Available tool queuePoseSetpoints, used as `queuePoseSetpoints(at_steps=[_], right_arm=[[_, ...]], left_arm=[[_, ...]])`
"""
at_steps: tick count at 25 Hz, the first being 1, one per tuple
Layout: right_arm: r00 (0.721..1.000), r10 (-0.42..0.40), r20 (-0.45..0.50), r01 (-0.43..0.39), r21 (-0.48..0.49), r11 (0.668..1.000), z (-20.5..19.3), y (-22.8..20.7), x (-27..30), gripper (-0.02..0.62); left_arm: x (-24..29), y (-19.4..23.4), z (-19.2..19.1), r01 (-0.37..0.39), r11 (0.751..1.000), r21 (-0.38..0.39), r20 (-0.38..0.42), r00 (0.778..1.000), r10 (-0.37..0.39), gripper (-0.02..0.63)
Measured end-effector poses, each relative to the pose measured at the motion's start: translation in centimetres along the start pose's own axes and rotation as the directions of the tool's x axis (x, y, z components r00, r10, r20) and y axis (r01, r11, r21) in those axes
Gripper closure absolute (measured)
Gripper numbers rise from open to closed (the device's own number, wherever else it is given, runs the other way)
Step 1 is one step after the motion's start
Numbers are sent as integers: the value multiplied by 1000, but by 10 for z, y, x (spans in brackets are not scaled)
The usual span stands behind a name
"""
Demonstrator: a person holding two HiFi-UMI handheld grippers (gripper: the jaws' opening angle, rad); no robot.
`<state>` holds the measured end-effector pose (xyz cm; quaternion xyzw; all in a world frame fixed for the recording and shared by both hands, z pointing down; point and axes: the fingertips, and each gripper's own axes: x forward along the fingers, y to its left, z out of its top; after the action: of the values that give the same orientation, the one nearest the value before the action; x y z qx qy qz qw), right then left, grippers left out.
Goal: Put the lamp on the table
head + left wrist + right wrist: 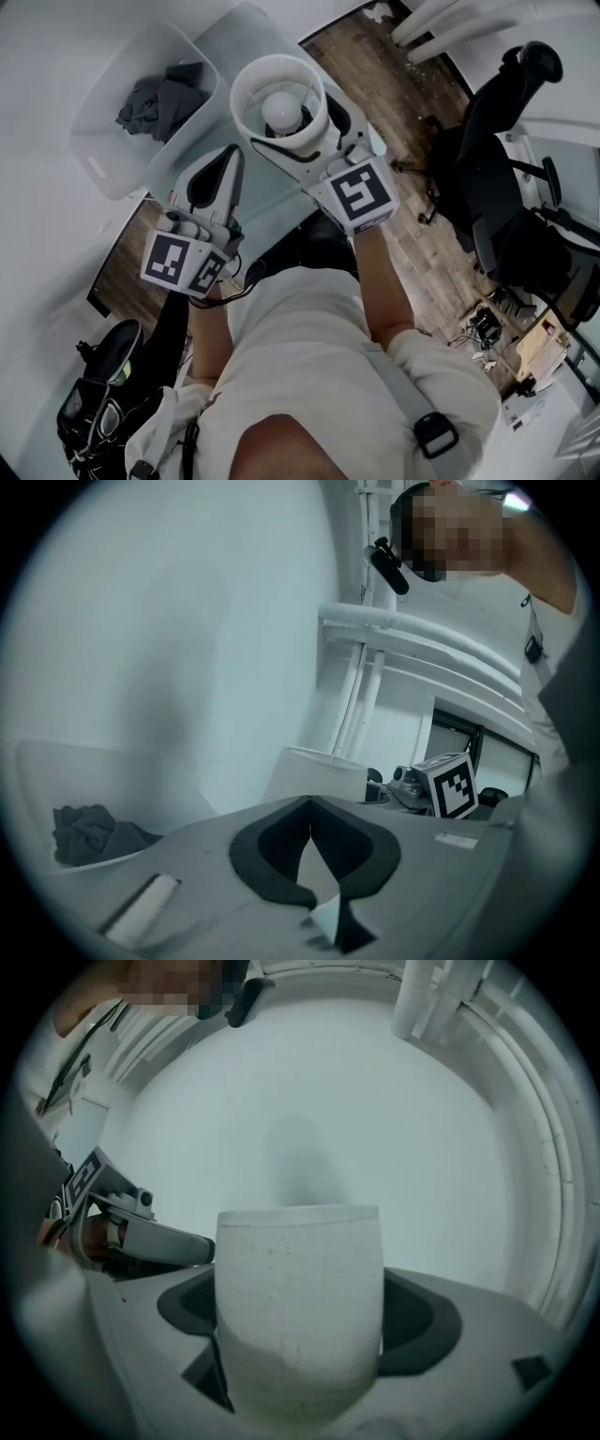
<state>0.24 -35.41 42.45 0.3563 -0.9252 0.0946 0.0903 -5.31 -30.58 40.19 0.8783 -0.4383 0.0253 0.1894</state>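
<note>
Head view, right gripper point(298, 141) outstretched, jaws clasping lamp point(278, 94) — left gripper point(226, 165) nearer body, jaws clenched.

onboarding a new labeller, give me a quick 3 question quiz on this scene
1. Which gripper holds the lamp?
2. True or false: the white bin is empty.
3. The left gripper's jaws are: A) wide apart, B) together with nothing between them, C) closed on a cloth.

Key
1. The right gripper; its jaws clasp the lamp on both sides.
2. False; a dark cloth lies in it.
3. B
</note>
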Motion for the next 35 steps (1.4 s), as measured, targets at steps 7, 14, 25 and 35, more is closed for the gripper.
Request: queuePoseSetpoints(at_steps=[7,14,25,35], right_arm=[[1000,-3,15,3,-7,1000,-4,4,-11,106],[1000,-16,15,16,-11,1000,-10,9,-17,100],[999,-24,27,25,-19,1000,-14,13,-27,86],[999,-36,41,37,-27,999,-19,15,-30,59]], left_arm=[[-1,-11,-2,20,1000,4,-8,1000,-20,606],[-4,-17,-9,42,999,8,-19,999,-42,606],[-7,-28,-12,57,998,13,-26,998,-56,606],[-9,-34,-16,72,997,21,-31,997,-71,606]])
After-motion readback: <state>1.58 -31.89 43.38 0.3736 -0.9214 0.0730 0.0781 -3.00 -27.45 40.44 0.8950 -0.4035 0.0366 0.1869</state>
